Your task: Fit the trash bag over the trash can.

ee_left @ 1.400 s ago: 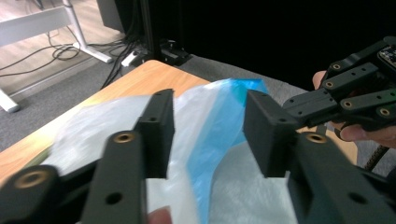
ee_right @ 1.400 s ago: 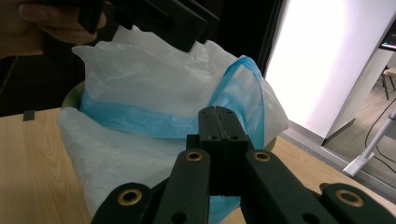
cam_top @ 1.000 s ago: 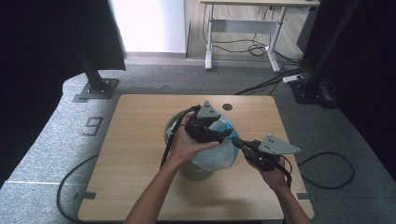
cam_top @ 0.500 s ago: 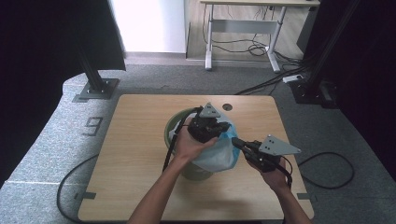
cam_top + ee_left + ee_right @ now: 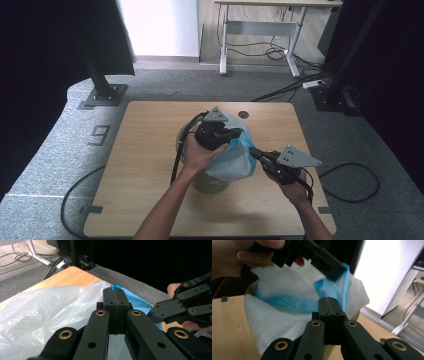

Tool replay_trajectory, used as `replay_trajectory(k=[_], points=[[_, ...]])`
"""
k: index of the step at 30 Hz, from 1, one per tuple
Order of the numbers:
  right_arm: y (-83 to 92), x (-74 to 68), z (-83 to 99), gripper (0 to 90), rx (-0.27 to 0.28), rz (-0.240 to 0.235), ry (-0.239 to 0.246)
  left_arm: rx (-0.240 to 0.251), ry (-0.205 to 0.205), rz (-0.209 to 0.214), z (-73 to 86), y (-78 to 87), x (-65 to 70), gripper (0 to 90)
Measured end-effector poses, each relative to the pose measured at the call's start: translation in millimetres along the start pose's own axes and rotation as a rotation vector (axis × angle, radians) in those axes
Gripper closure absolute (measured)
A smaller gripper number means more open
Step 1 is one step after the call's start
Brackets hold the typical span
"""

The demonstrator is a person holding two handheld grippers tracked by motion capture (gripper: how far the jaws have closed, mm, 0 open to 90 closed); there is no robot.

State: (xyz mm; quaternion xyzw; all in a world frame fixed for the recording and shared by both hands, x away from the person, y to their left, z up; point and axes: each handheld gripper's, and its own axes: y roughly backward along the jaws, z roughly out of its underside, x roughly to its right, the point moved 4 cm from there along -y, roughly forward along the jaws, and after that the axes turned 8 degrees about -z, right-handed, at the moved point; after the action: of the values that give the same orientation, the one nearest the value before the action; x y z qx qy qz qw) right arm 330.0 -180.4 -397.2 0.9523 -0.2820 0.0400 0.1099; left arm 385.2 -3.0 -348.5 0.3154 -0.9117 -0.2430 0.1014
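Left gripper (image 5: 114,293) has just closed on the bag's blue band (image 5: 115,286); right gripper (image 5: 328,303) pinches bag (image 5: 232,161).

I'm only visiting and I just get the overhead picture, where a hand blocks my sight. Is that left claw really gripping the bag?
Observer: Yes. In the left gripper view, the left gripper is shut on the blue band of the bag.
Operator: And the other claw?
Observer: In the right gripper view, the right gripper has its jaws pressed together at the bag's rim. I can't make out whether film sits between them.
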Motion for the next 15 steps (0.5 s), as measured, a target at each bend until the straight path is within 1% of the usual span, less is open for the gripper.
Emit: replay_trajectory(k=[1, 2, 6, 8, 11, 13, 14, 15], points=[[0.4, -1.4, -2.1, 88.5, 0.008, 0.006, 0.008, -0.003, -0.006, -0.002, 0.3, -0.9, 1.3, 90.0], [0.7, -2.5, -4.5, 81.7, 0.017, 0.013, 0.013, -0.009, -0.01, -0.005, 0.5, -1.7, 2.8, 90.0], [0.5, -5.8, -12.6, 68.6, 0.03, 0.035, 0.029, -0.018, -0.02, -0.02, -0.2, -4.7, 7.4, 90.0], [0.7, -6.4, -16.4, 65.7, 0.034, 0.046, 0.037, -0.024, -0.028, -0.028, -0.3, -5.7, 8.5, 90.0], [-0.6, -5.6, -19.4, 63.1, 0.027, 0.055, 0.044, -0.025, -0.025, -0.028, -0.3, -6.1, 8.7, 90.0], [-2.1, -4.8, -19.6, 62.8, 0.02, 0.048, 0.042, -0.026, -0.021, -0.028, 0.1, -6.2, 8.5, 90.0], [-6.1, -3.0, -17.9, 61.8, 0.0, 0.045, 0.04, -0.027, -0.02, -0.027, 0.4, -5.9, 8.3, 90.0], [-7.7, -2.4, -16.9, 61.8, -0.008, 0.043, 0.038, -0.027, -0.02, -0.026, 0.5, -5.8, 8.2, 90.0]])
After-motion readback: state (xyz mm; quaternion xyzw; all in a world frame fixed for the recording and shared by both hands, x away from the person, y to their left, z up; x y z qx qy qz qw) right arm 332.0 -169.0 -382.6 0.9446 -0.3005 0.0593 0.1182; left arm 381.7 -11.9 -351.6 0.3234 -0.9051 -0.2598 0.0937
